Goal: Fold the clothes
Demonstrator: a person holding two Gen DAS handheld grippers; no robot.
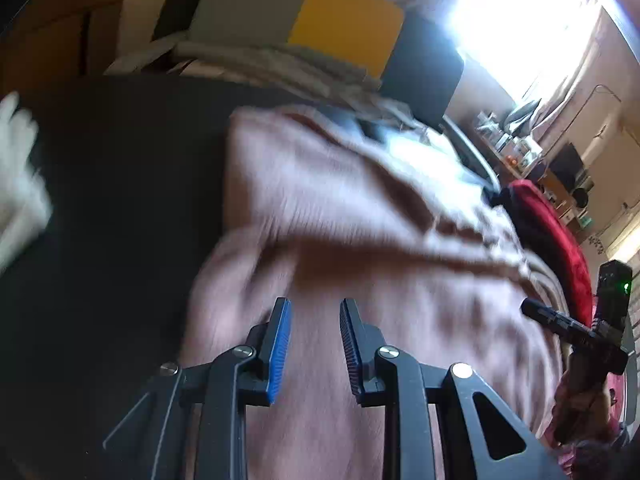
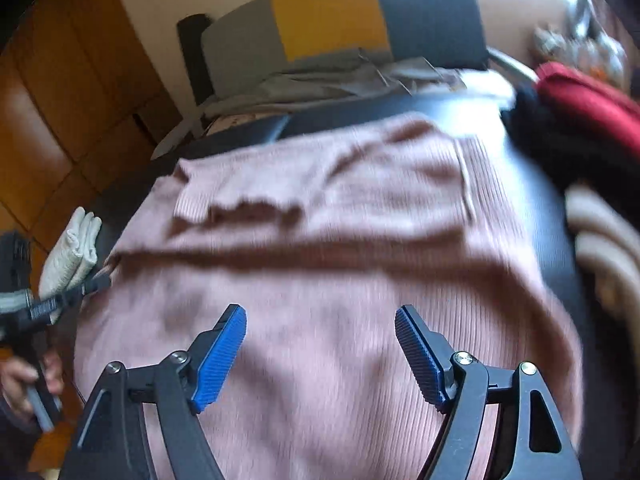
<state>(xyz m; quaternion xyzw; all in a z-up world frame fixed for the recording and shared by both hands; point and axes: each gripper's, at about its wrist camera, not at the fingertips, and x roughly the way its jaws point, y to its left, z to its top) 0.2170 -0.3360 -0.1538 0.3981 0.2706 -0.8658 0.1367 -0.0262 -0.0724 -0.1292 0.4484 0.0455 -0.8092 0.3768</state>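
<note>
Below both parted tools, pink sweater [image 2: 320, 248] covers black table [image 2: 532, 184]

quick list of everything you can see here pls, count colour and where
ribbed garment: one, dusty pink, spread over the dark table under both grippers
table: one, black, bears the clothes
white cloth: one, folded, on the table's left edge
red garment: one, heaped on the far right with a dark one beside it
cream striped cloth: one, right edge of the table
cushion: one, grey, yellow and dark blue, upright behind the table
grey cloth pile: pale grey, in front of the cushion
wooden cabinet: brown, to the left
window: bright, far right
left hand-held gripper: fingers apart, empty, over the pink garment
right hand-held gripper: wide open, empty
</note>
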